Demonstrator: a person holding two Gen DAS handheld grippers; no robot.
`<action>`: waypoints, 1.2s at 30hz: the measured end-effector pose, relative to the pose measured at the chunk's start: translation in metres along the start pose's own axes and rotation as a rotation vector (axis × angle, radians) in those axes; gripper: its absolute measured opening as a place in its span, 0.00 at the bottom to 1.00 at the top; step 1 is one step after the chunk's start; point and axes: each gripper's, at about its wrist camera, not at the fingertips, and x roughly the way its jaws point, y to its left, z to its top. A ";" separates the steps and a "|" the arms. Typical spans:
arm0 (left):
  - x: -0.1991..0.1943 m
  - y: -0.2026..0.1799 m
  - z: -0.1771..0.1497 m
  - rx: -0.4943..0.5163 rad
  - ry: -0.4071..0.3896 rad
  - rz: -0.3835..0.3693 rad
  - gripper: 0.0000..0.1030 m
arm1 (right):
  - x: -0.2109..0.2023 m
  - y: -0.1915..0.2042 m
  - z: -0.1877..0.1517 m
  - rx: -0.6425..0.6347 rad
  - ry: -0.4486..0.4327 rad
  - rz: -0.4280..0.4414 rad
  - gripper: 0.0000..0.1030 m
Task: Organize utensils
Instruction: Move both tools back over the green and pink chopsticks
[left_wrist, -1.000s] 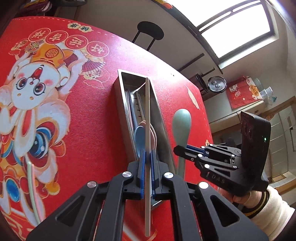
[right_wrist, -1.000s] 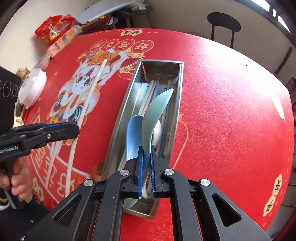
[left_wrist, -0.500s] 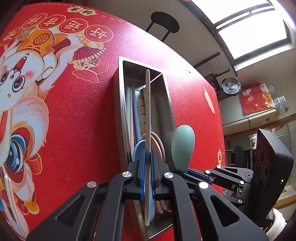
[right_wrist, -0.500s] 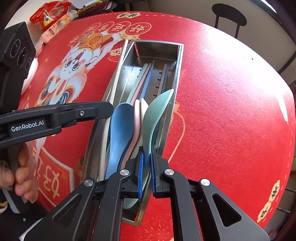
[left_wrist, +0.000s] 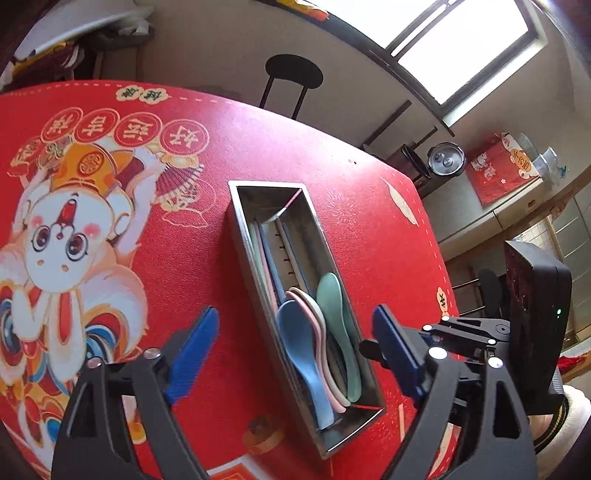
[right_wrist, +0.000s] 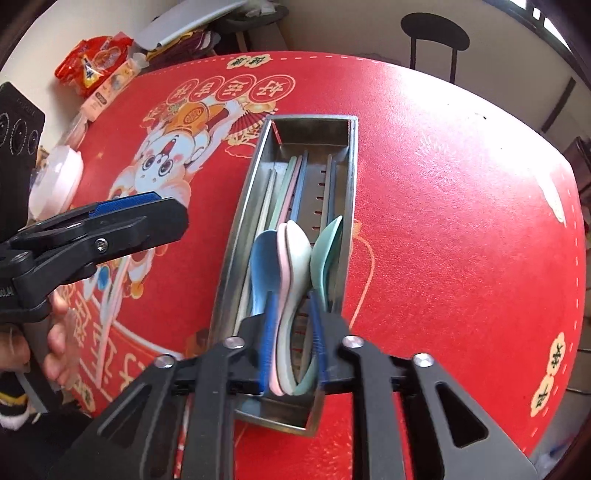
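Note:
A long steel tray (left_wrist: 242, 236) lies on the red printed mat, seen in both wrist views (right_wrist: 236, 236). In it are several chopsticks and the blue spoon (left_wrist: 297, 332), a pink and a white spoon (right_wrist: 295, 251), and the green spoon (right_wrist: 327, 247) leaning on the right wall. My left gripper (left_wrist: 295, 315) hangs above the tray's near end, its jaws opening wide with nothing between them. My right gripper (right_wrist: 291, 328) is low over the tray's near end, jaws opening; the spoon handles lie between its pads, which do not press on them.
The left gripper (right_wrist: 147, 221) juts in from the left, held by a hand (right_wrist: 59, 343). Snack packets (right_wrist: 92, 66) and a white lidded bowl (right_wrist: 55, 181) sit at the mat's far left. A black stool (left_wrist: 293, 74) stands beyond the table.
The left gripper opened and let go of the pale chopstick, which is now in the tray, then drew back. The right gripper opened off the green spoon, which now rests in the tray.

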 end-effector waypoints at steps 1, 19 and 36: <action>-0.007 0.003 -0.002 0.015 -0.008 0.023 0.93 | -0.005 0.004 -0.003 0.009 -0.029 0.003 0.66; -0.087 0.143 -0.119 -0.004 0.072 0.381 0.94 | 0.021 0.104 -0.049 0.090 -0.051 0.072 0.69; -0.130 0.210 -0.157 -0.088 0.016 0.458 0.94 | 0.098 0.211 -0.048 -0.099 0.116 0.055 0.69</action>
